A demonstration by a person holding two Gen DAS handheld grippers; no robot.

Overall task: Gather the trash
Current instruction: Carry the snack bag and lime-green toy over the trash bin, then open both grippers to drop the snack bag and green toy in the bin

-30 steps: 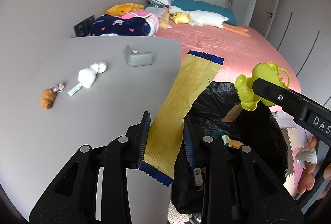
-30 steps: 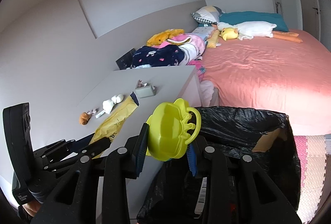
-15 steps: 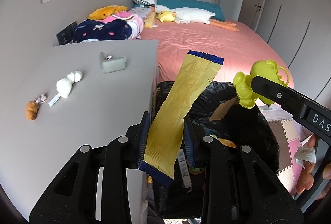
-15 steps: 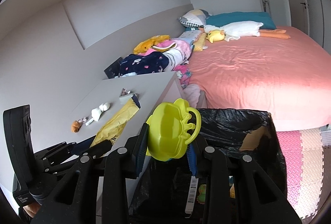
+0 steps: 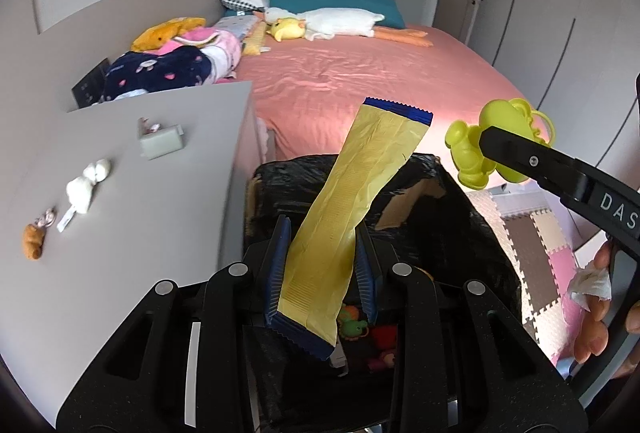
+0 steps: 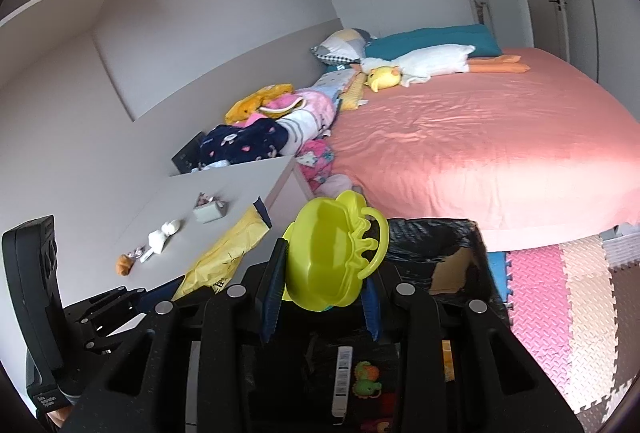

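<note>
While both claws hung above the black-lined bin (image 5: 460, 233), the step in hand looked like the drop: each had its load and was over the opening. The left claw (image 5: 322, 269) was pinching a long yellow wrapper (image 5: 360, 189) low on its length, the strip rising toward the upper middle of the left view over the bin's mouth. The right claw (image 6: 320, 297) was pinching a lime plastic toy (image 6: 332, 253) at its lower edge, at the centre of the right view, with the bin (image 6: 452, 245) just behind and beneath it. In the left view the same toy (image 5: 480, 149) showed at the right edge, above the bin's far corner. Bits already lay in the bin at the lower middle of both views.

The next move, by my judgement, called for spreading the fingers so wrapper and toy fell inside; the wrapper, long and light, could catch on the rim, so lowering it first seemed wise.

On the grey counter (image 5: 160, 213) at the left of the left view lay a small grey box (image 5: 160, 143), a white lump (image 5: 86, 185) and a brown lump (image 5: 32, 241), well apart from the bin. Beyond stood a bed (image 5: 360, 81) with a pink sheet, pillows and plush toys at the upper middle; foam floor tiles (image 6: 568, 293) filled the lower right of the right view.
</note>
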